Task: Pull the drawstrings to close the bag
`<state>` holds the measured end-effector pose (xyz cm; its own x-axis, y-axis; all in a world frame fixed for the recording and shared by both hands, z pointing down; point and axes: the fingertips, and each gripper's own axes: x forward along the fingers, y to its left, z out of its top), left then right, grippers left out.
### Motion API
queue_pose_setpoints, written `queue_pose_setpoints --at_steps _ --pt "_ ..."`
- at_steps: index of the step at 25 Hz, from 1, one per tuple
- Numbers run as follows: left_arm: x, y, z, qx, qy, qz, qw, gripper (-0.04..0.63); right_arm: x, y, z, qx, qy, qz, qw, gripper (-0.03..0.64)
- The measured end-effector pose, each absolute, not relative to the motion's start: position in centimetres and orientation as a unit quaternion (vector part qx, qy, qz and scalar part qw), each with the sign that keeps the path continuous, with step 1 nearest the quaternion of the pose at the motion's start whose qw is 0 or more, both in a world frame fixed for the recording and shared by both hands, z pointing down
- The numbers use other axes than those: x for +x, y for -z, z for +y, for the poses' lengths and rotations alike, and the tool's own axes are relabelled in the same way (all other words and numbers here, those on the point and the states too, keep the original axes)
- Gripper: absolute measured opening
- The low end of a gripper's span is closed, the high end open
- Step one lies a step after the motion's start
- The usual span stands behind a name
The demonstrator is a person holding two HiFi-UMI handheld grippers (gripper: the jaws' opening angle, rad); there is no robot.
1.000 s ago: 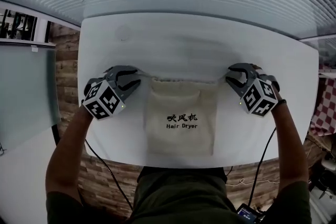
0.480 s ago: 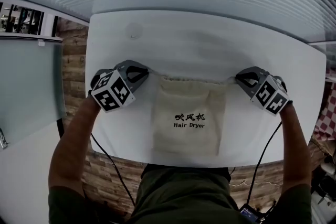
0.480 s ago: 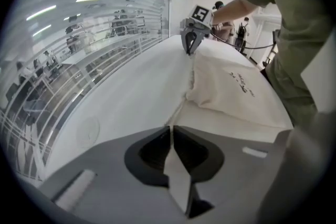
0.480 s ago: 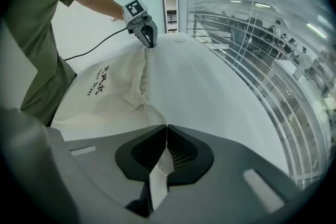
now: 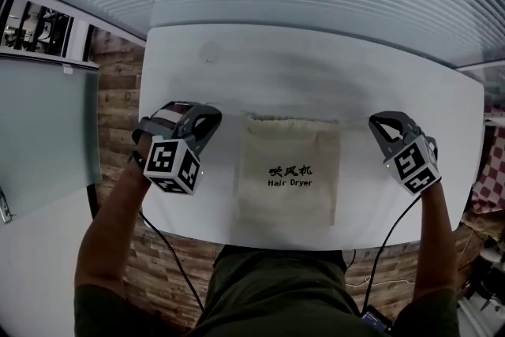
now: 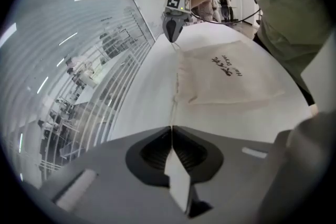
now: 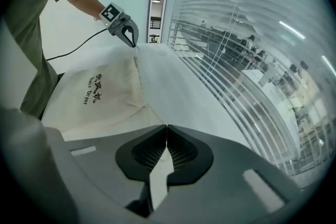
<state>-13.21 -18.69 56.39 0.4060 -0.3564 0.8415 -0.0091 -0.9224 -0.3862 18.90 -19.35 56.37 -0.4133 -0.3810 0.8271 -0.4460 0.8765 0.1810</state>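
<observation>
Bag (image 5: 288, 174): one; left gripper (image 5: 210, 117), right gripper (image 5: 380, 123): two.

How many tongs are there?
2. The left tongs sit by the bag's top left corner, shut on its drawstring. The right tongs sit by the top right corner and have just been closing on the other drawstring. None seem hidden.
</observation>
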Motion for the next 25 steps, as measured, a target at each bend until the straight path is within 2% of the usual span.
queue_pose_setpoints --at_steps 4,15,25 --pt "-14.4 -54.5 -18.5 -0.802 0.543 0.127 0.213 0.014 19.4 -54.4 -19.3 0.299 -0.012 -0.829 0.472 0.015" --pt "-17.7 -46.3 -19.1 -0.759 0.548 0.205 0.284 0.011 20.3 -45.1 -20.1 0.421 0.022 -0.804 0.419 0.015" --pt "-24.2 -43.1 -22.2 -0.706 0.577 0.303 0.278 0.011 25.4 -40.6 -21.2 0.529 -0.004 -0.763 0.372 0.014"
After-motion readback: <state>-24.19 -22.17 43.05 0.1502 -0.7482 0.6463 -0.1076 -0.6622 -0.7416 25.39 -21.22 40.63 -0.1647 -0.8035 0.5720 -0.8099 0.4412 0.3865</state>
